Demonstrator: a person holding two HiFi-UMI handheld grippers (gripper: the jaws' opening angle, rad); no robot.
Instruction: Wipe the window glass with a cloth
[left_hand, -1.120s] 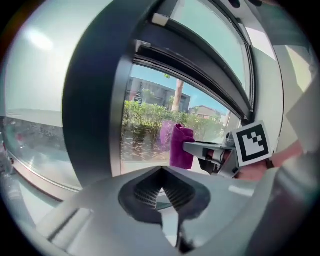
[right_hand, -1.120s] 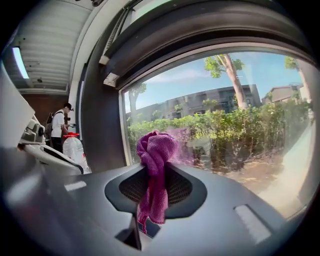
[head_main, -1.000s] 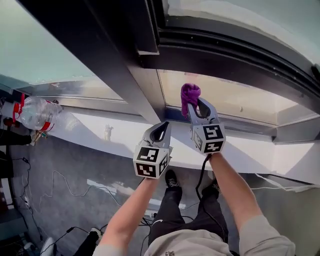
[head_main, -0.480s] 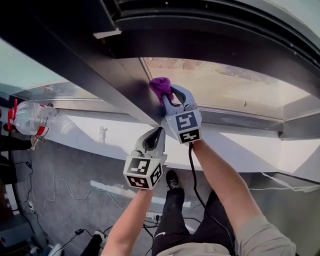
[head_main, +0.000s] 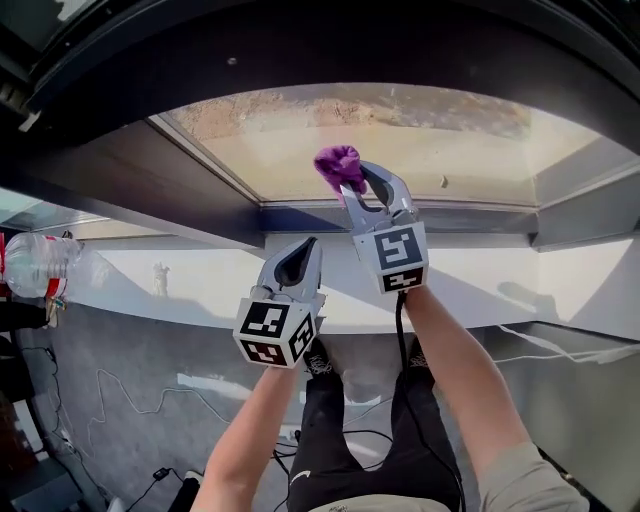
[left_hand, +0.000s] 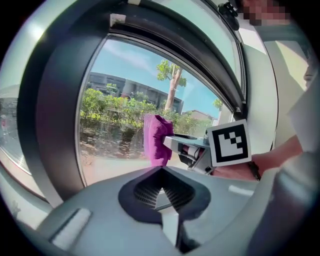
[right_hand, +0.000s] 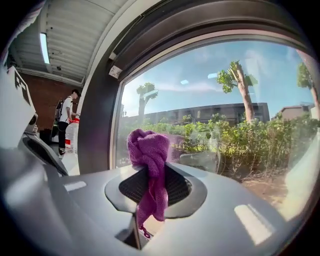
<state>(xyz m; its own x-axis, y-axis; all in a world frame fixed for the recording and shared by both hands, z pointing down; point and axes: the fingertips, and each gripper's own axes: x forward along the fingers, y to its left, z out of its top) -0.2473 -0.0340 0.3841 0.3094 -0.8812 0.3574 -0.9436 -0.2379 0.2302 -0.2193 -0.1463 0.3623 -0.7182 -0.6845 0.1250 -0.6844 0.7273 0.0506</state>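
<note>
At upper centre, your right gripper (head_main: 352, 190) clamps the cloth (head_main: 338, 163) at the glass (head_main: 470, 150); your left gripper (head_main: 302, 252) sits below, closed and empty. This looks like the wiping step; next likely needs a pressed sideways sweep.

The cloth (head_main: 340, 165) is a small purple knit rag, bunched into a knotted ball at the top with 1 loose tail hanging down. It is pinched between the 2 jaws of the right gripper (head_main: 352, 185), the ball standing proud of the tips and the tail trailing back between them (right_hand: 148, 155). It sits low on the glass (head_main: 420, 125), near the bottom frame and toward the pane's left side; whether it presses the pane cannot be told. The glass is clear and sunlit, showing trees, hedges, a building and blue sky, with a faint purple reflection beside the cloth.
</note>
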